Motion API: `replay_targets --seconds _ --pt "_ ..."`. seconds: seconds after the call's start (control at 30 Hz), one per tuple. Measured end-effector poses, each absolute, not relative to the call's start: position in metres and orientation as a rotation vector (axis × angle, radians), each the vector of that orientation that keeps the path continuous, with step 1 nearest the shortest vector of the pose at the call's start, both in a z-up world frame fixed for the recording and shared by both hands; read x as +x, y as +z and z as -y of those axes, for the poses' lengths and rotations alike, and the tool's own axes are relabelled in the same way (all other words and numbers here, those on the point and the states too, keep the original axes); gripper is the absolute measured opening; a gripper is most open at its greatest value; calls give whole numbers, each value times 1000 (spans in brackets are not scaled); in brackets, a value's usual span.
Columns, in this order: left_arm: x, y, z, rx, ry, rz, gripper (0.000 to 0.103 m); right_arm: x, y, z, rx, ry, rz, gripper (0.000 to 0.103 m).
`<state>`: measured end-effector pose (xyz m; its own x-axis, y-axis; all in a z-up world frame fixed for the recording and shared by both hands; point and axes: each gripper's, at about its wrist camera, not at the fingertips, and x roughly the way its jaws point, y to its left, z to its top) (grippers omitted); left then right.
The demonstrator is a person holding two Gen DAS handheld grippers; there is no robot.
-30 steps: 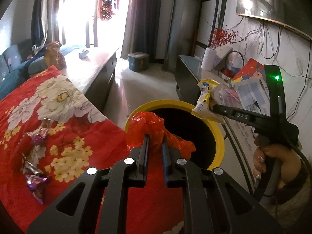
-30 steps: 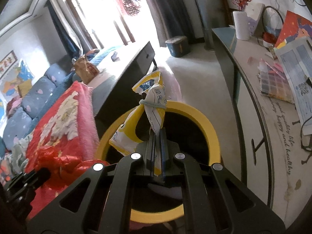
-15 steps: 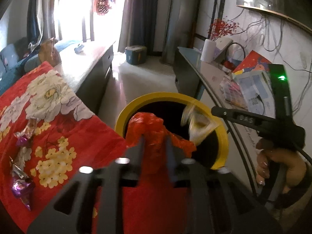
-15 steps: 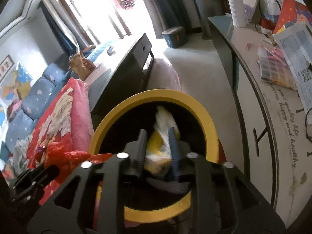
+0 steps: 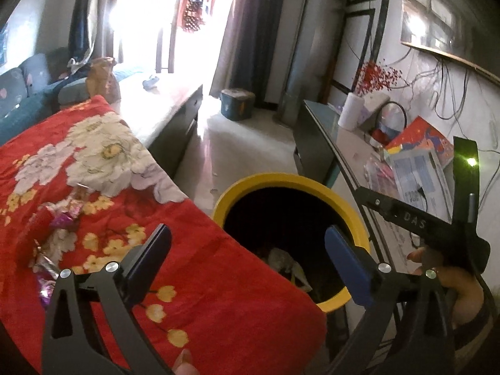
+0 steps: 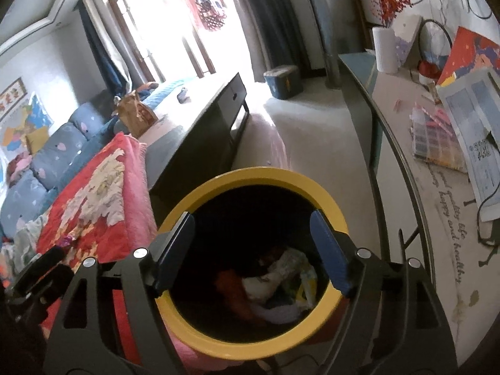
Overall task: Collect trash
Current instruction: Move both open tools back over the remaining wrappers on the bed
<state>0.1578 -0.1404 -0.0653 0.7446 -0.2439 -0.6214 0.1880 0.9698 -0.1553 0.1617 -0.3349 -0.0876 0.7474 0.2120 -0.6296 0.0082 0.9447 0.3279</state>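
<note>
A yellow-rimmed dark bin (image 5: 312,184) (image 6: 325,197) stands on the floor beside a bed. Inside it lie the red bag (image 6: 232,287) and the white and yellow snack packet (image 6: 290,268) (image 5: 282,259) among other wrappers. My left gripper (image 5: 248,250) hangs over the bin's near rim and the blanket edge, its jaws opening wide with nothing between them. My right gripper (image 6: 251,234) sits straight above the bin mouth, jaws opening and empty. The right gripper's body (image 5: 437,228), held by a hand, shows at the right of the left wrist view. Purple candy wrappers (image 5: 59,218) lie on the red flowered blanket (image 5: 125,162).
A long desk (image 6: 437,168) on the right carries papers, a tissue roll (image 5: 350,114) and a red book. A dark low table (image 6: 203,118) stands beyond the bed, with a blue box (image 6: 282,81) on the pale floor near the window. A sofa lies far left.
Both grippers have gone from shut to wide open. The red bag left the left jaws and the snack packet left the right jaws; both now lie inside the bin.
</note>
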Motion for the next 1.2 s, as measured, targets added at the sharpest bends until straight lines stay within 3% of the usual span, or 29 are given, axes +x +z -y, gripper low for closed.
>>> replay_targets --seconds 0.1,0.27,1.2 --pt "153 -58 134 -90 -220 -674 96 158 -82 330 316 124 -704 76" --pt "147 -48 123 -98 -192 -655 96 152 -72 319 288 155 -679 78" --pt "123 -28 52 -178 -41 -600 96 126 -48 248 175 334 -647 80"
